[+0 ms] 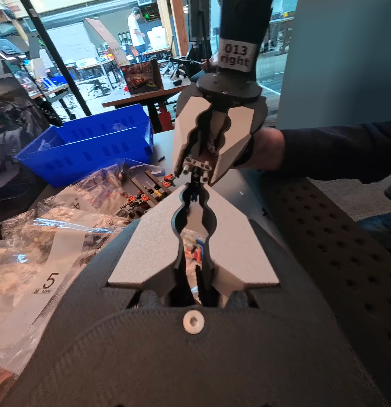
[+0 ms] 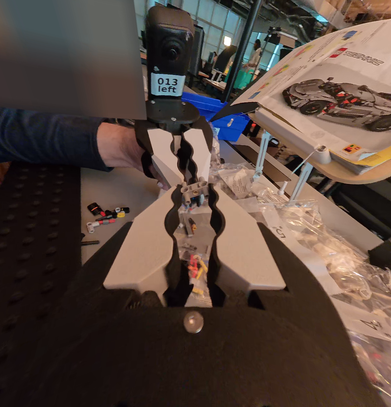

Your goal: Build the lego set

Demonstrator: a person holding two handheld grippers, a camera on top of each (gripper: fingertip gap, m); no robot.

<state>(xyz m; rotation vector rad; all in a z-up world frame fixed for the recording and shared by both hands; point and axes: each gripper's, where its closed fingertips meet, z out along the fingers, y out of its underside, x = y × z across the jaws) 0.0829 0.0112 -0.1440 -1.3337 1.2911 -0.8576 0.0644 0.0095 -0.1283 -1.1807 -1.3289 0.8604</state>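
Lego assembly (image 2: 194,192): a small grey piece with round pegs and a black part hanging from it was held up in the air above the table, between the two claws, which met tip to tip.
Right claw (image 2: 194,187): its pale fingers were clamped on the grey pegged piece at their very tips; seen from the left wrist view (image 1: 193,174) it came down from the far side, with a person's hand and dark sleeve behind it.
Left claw (image 1: 195,187): its fingertips were drawn nearly together around the black part just below the grey piece; I could not tell for sure whether they pinched it or only stood close beside it.
Loose parts (image 2: 107,214): a little scatter of black, red, yellow and grey bits lay on the table to the left, well apart from the claws.
Plastic bags (image 1: 57,231): clear bags of parts, some with white numbered strips, were heaped on the table under and to the side of the claws.
Blue bins (image 1: 91,147): two stood at the far edge of the table behind the bags.
Instruction booklet (image 2: 322,92): it rested open on a tilted stand to the right, showing a grey car.
Table (image 2: 124,185): grey, with a dark perforated mat beside it.
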